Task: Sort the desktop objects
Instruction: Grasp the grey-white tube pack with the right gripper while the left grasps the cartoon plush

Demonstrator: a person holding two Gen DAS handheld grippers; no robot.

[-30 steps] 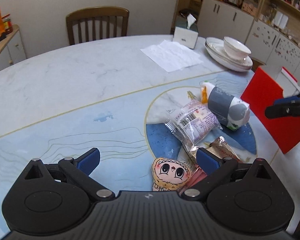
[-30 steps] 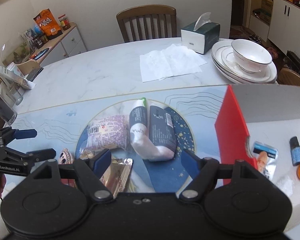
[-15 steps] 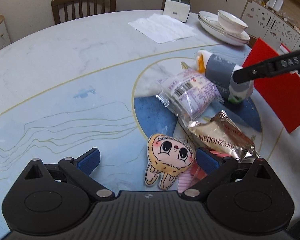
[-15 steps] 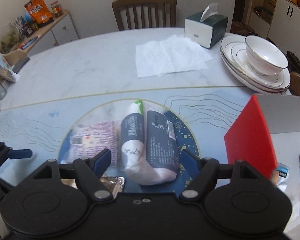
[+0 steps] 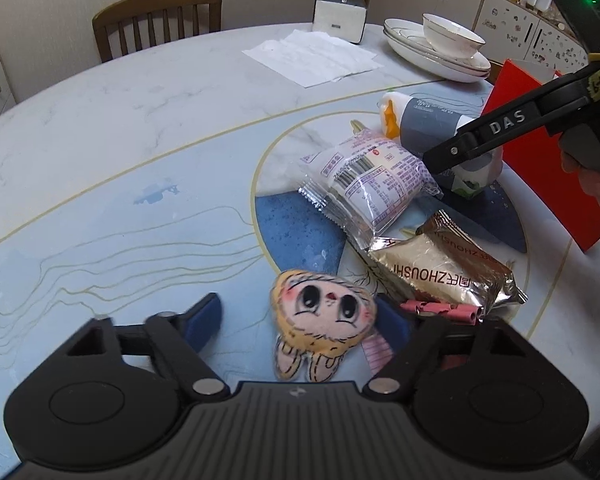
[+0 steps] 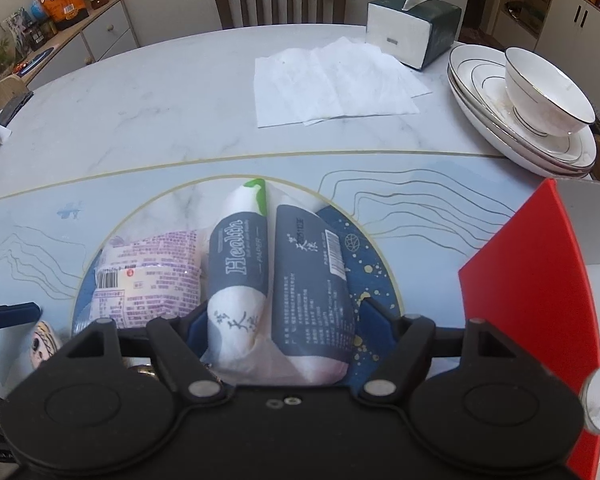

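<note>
Plush doll [image 5: 326,320] fills the gap of the left gripper [image 5: 300,316], lower and nearer than a second ago; the jaws have just been closing, the right pad against the doll's cheek, the left pad [image 5: 204,318] apart from it. Snack packets [image 5: 364,184] lie just beyond on the marble table [image 5: 140,120].

From the right wrist, the right gripper [image 6: 278,320] has dropped over the tissue packs [image 6: 284,280], its jaws narrowing slightly, pads flanking the packs; whether they press cannot be told. The red box [image 6: 528,280] stands at right.
</note>
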